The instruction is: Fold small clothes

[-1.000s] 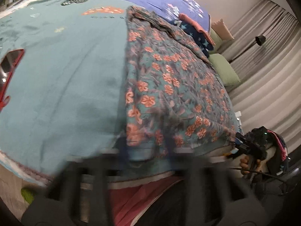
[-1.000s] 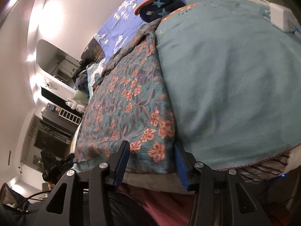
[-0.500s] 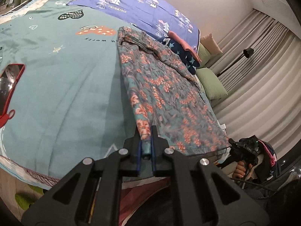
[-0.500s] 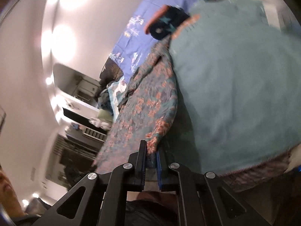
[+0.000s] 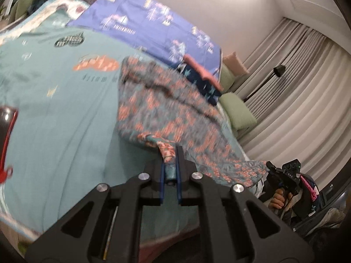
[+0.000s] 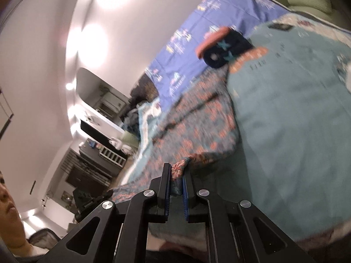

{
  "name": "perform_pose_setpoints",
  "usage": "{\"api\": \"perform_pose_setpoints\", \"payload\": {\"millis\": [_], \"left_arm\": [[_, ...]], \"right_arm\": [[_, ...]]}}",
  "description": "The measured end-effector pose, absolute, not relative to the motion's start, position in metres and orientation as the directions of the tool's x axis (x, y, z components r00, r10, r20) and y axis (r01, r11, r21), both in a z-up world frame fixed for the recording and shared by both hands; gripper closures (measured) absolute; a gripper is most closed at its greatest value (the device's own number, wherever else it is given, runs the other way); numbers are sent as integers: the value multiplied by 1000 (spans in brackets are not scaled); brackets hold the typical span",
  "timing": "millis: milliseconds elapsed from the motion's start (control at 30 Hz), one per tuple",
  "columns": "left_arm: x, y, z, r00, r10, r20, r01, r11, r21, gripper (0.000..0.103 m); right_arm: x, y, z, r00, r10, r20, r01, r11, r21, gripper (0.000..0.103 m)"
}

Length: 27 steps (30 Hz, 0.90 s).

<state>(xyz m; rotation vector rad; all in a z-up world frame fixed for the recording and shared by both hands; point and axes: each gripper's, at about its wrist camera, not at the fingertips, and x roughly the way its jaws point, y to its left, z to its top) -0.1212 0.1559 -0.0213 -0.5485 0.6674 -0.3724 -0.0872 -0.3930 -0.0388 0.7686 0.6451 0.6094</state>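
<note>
A teal garment with orange flowers [image 5: 175,107] lies spread on the teal bedspread [image 5: 57,118]. My left gripper [image 5: 170,153] is shut on one near corner of its hem, lifted off the bed. In the right wrist view the same floral garment [image 6: 197,127] is blurred. My right gripper [image 6: 176,171] is shut on its other near corner, also raised. The near edge hangs between the two grips, while the far part rests on the bed. The other gripper [image 5: 285,173] and the hand holding it show at the lower right of the left wrist view.
A folded navy and coral pile [image 5: 204,79] sits beyond the garment on a blue sheet [image 5: 153,24]. Green pillows [image 5: 237,111] and curtains [image 5: 302,100] are to the right. A red-rimmed object [image 5: 6,131] lies at the left. Shelves [image 6: 98,131] and a person's face appear at the left of the right wrist view.
The right gripper's jaws closed on the garment's near corner. Both grippers rose, lifting the near hem off the bed, and tilted upward so more wall and ceiling show.
</note>
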Motion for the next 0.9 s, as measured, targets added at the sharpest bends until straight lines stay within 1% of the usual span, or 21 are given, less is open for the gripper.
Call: {"api": "perform_pose_setpoints", "payload": {"millis": [133,300,533,900], "left_arm": [[-95,152,-2,749,-490,-447,187,803,-567,94],[-67,150,18,769,-488,-414,223,811,-541,94],[-19,149,47,795,-479,-372,250,817,-519,94],[61,140,67,815,-432,-387,233,855,-463,94]], "right_arm": [[-56,-387,-10,675,696,-246,-307,568,764,95],[-27,-377,19,694,685,-224,-360,598,716,95],[14,-374,45,723,666,-184,-393,616,682,95],[97,-363,60,732,650,-205,-389,645,658,95]]}}
